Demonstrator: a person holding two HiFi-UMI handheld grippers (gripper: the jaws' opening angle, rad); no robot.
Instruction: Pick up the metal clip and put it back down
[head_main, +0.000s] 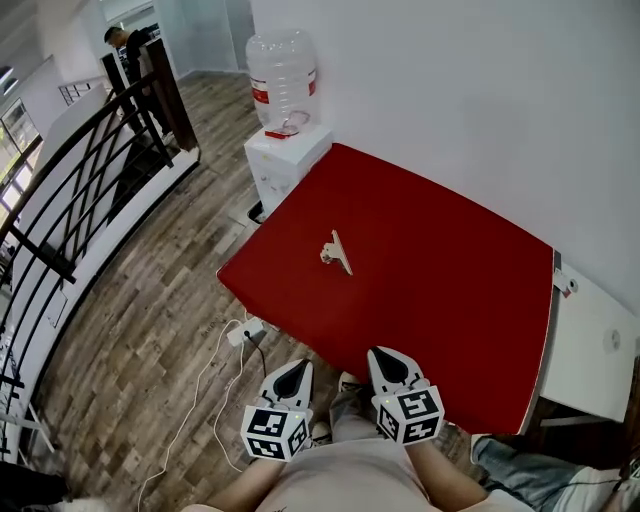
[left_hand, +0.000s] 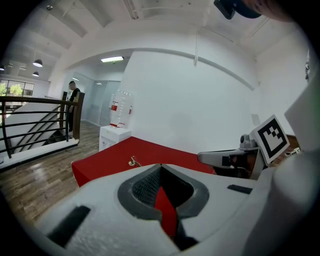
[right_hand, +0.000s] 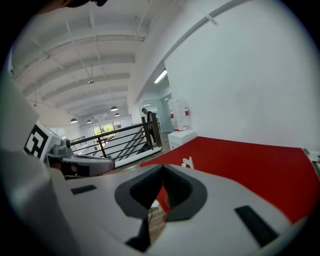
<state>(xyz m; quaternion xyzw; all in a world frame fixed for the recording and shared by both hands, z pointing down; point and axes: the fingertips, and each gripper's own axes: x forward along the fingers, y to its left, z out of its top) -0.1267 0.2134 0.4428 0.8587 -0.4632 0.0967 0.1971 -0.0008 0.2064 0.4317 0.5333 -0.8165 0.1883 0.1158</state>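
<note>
A small metal clip (head_main: 337, 253) lies alone on the red table (head_main: 430, 300), left of its middle. It shows as a small gold shape in the left gripper view (left_hand: 133, 161) and pale in the right gripper view (right_hand: 188, 163). Both grippers are held close to the person's body at the table's near edge, well short of the clip. My left gripper (head_main: 293, 374) is shut with nothing in it. My right gripper (head_main: 386, 361) is likewise shut and empty, its tip just over the table's near edge.
A white water dispenser (head_main: 285, 110) stands off the table's far left corner. A black stair railing (head_main: 60, 200) runs along the left. A white cabinet (head_main: 600, 345) adjoins the table's right side. A white cable (head_main: 215, 385) trails over the wooden floor. A person (head_main: 125, 45) stands far off.
</note>
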